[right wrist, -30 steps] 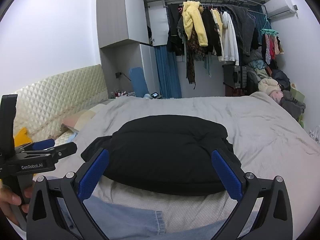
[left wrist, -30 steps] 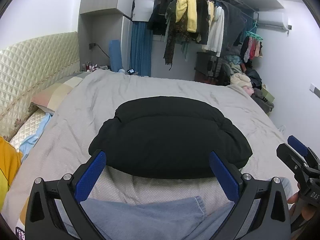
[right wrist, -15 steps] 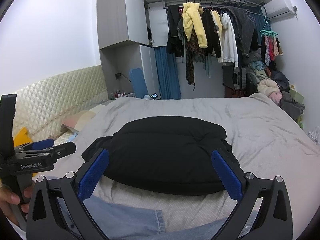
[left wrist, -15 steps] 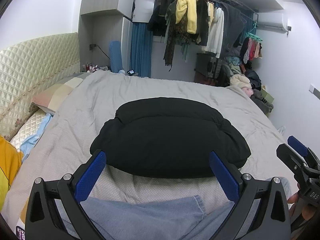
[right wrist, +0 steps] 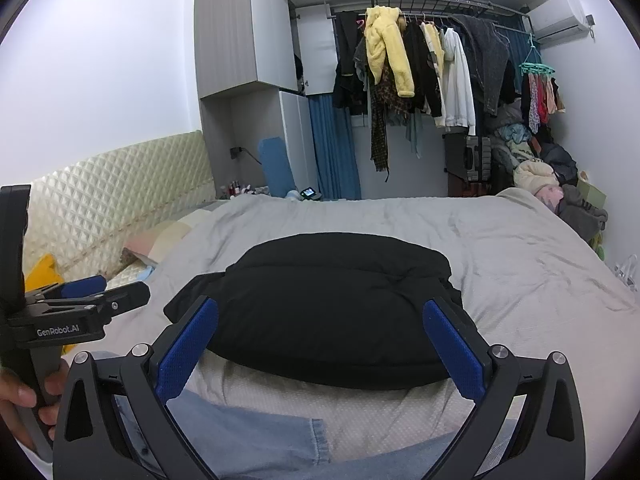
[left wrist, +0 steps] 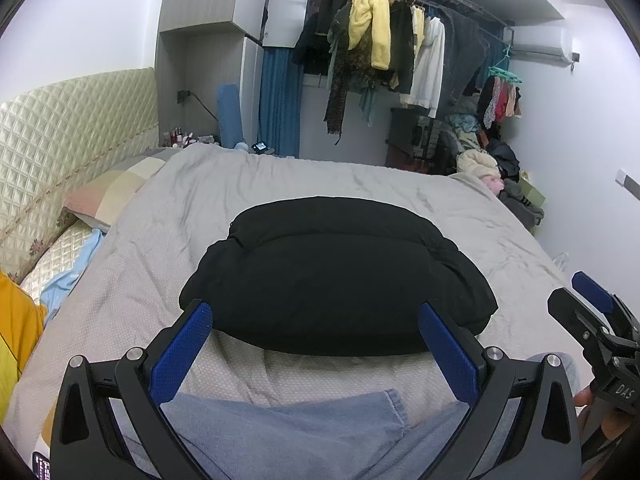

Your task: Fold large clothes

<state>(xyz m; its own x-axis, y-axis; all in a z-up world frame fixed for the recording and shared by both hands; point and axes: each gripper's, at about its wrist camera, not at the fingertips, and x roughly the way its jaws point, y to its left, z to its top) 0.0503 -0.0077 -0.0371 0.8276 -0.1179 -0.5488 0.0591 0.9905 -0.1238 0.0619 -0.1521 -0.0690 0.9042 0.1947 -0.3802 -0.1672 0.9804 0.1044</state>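
A black padded jacket [left wrist: 336,276] [right wrist: 336,312] lies folded into a thick rounded bundle in the middle of the grey bed cover [left wrist: 280,184] [right wrist: 520,248]. My left gripper [left wrist: 316,332] hangs open just short of its near edge, nothing between the blue pads. My right gripper [right wrist: 320,330] is open too, held above the bundle's near edge and empty. Each gripper also shows from the side in the other's view: the right gripper [left wrist: 588,300] and the left gripper [right wrist: 104,292]. Light blue denim [left wrist: 288,432] [right wrist: 248,436] lies below both.
A quilted cream headboard [left wrist: 72,132] and pillows [left wrist: 116,192] run along the left. A yellow item [left wrist: 16,336] lies at the left edge. Hanging clothes [right wrist: 420,68] fill a rail beyond the bed, with a heap of clothes [right wrist: 560,184] at the far right.
Almost nothing: both views have drifted very slightly, and the jacket and both open grippers stay where they were.
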